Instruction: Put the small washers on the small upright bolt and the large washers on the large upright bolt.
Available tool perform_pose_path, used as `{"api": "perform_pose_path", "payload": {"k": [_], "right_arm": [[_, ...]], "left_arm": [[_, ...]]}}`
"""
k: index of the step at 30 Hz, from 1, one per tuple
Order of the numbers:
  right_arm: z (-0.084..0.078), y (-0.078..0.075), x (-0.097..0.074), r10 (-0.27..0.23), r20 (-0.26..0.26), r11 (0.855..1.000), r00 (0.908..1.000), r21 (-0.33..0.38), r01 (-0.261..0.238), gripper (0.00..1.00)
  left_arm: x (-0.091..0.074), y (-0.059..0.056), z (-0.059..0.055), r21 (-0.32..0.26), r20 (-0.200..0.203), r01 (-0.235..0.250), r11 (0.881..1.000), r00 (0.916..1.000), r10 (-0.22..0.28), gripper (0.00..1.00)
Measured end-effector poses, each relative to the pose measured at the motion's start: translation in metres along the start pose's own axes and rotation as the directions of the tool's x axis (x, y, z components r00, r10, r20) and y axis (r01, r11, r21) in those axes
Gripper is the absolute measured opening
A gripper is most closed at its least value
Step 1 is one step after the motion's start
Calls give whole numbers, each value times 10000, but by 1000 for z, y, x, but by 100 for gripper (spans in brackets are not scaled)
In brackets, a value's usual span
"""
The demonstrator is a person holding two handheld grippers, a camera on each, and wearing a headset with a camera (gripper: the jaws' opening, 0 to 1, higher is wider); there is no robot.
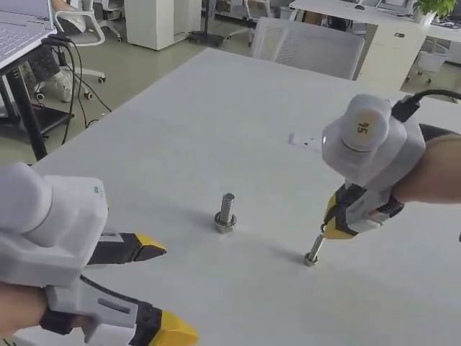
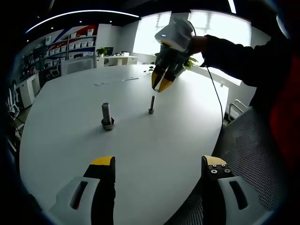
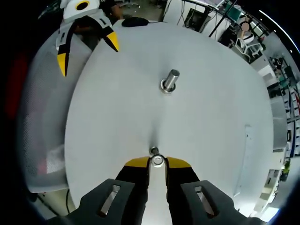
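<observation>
Right gripper jaws pinch one small washer at the top of the small bolt; left gripper jaws are spread wide.

In the right gripper view the two yellow-tipped jaws sit close together with the single ring-shaped washer between their tips, touching or just above the bolt's upper end; I cannot tell which. Two bolts stand upright on the white bench. In the head view the large bolt stands at about ten o'clock from the small one, well apart, with a metal collar around its foot; how many washers that collar holds cannot be counted. The left gripper hangs at about eight o'clock from the large bolt, near the bench edge, its two jaws apart over bare bench.
</observation>
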State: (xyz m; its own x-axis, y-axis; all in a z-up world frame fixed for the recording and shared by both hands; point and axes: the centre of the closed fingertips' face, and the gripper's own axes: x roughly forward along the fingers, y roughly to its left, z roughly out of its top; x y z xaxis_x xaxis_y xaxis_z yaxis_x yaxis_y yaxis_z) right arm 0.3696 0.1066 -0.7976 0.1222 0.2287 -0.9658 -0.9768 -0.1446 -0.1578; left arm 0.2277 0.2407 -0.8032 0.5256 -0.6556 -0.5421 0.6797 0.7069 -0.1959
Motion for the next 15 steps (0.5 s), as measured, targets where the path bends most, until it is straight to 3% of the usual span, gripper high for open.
{"api": "perform_pose_path", "payload": {"k": [15], "right_arm": [[1,-3,10,297,-154,9995,9994,-49,-298,14]], "left_arm": [[-2,2,2,-75,-16,-24,10000,10000,24,74]]}}
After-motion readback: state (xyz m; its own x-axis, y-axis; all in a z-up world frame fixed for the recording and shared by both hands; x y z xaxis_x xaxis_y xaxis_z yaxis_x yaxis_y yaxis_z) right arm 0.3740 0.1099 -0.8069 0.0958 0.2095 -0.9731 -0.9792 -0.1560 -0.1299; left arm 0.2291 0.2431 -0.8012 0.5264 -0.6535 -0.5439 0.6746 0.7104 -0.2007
